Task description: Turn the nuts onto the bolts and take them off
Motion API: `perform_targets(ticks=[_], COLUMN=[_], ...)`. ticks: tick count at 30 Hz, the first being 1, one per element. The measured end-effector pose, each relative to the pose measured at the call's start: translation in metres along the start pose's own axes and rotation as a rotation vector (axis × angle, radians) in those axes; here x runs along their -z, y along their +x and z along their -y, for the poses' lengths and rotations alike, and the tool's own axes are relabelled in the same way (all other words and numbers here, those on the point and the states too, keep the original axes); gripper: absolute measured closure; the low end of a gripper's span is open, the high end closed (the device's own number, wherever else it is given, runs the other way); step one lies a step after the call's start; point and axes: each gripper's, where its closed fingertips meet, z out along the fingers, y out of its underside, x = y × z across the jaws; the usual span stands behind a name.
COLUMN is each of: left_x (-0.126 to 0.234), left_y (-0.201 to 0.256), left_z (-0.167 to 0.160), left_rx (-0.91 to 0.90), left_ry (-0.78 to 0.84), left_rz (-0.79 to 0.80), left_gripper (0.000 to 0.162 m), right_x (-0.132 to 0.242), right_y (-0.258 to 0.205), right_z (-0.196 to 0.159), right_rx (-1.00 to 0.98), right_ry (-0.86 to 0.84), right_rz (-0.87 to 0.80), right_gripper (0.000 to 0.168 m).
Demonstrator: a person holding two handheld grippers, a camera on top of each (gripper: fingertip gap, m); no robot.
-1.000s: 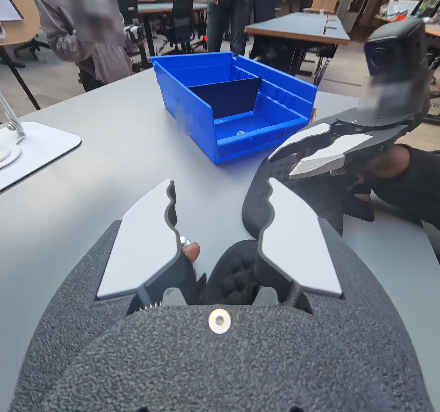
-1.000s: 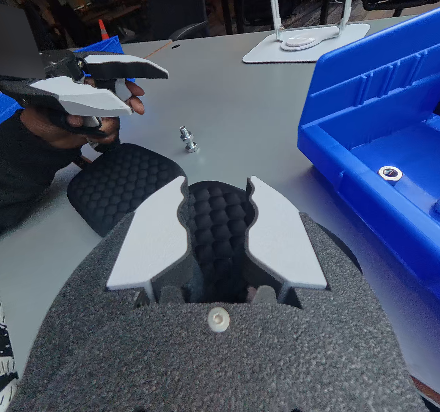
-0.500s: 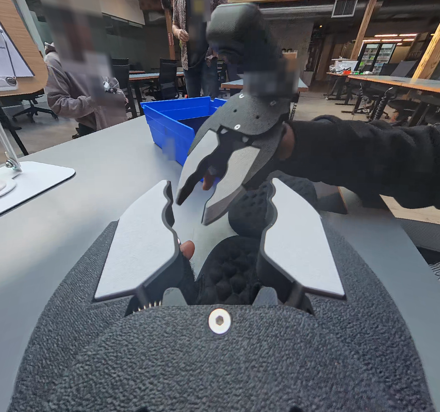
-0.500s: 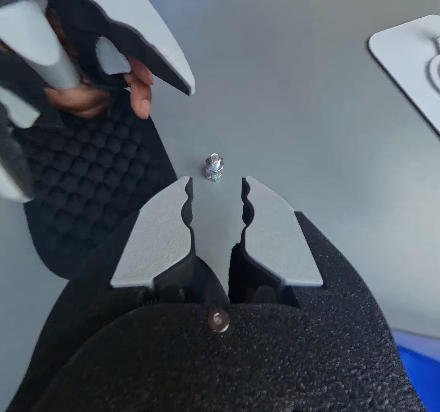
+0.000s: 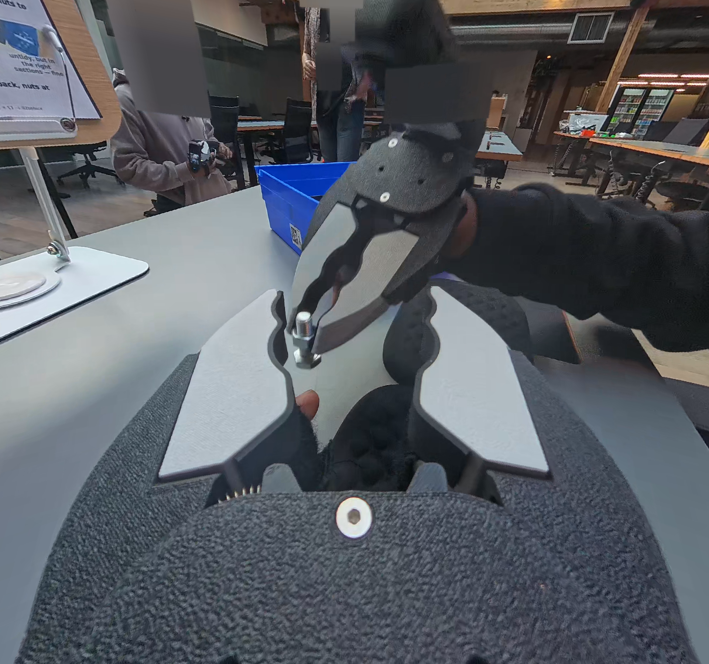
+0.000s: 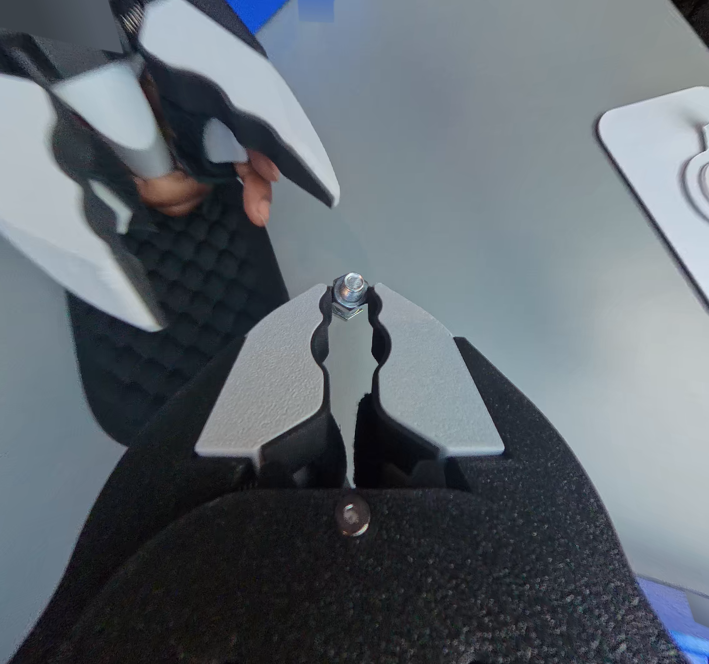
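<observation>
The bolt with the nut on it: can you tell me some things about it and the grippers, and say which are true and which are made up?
1. The right gripper is closed on the nut and bolt. True.
2. The bolt lies flat on the table. False: it stands upright, head down.
3. The left gripper is open and holds nothing. True.
4. The bolt is inside the blue bin. False: it is on the table, in front of the bin.
5. The nut has been taken off the bolt. False: it sits on the thread.
</observation>
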Motion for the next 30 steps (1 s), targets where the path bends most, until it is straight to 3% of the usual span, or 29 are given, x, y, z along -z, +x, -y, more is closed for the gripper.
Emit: perform_targets(ticks=[4, 7, 15, 30], left_x=[-0.002, -0.004, -0.007, -0.007], left_y=[0.003, 0.012, 0.023, 0.004], left_z=[-0.001, -0.001, -0.002, -0.006], left_rx=[-0.055, -0.093, -0.105, -0.156], left_ry=[-0.017, -0.023, -0.045, -0.088], left_rz=[0.016, -0.006, -0.043, 0.121], left_gripper=[0.1, 0.105, 0.116, 0.136], right_x=[0.045, 0.056, 0.05, 0.044], right_y=[-0.021, -0.04, -0.056, -0.049], right_z=[0.043, 0.058, 0.057, 0.057], right_rx=[-0.021, -0.009, 0.017, -0.049], right_ry=[0.1, 0.131, 0.134, 0.098], right_rz=[0.068, 0.111, 0.148, 0.014], right_gripper=[0.152, 0.152, 0.152, 0.151])
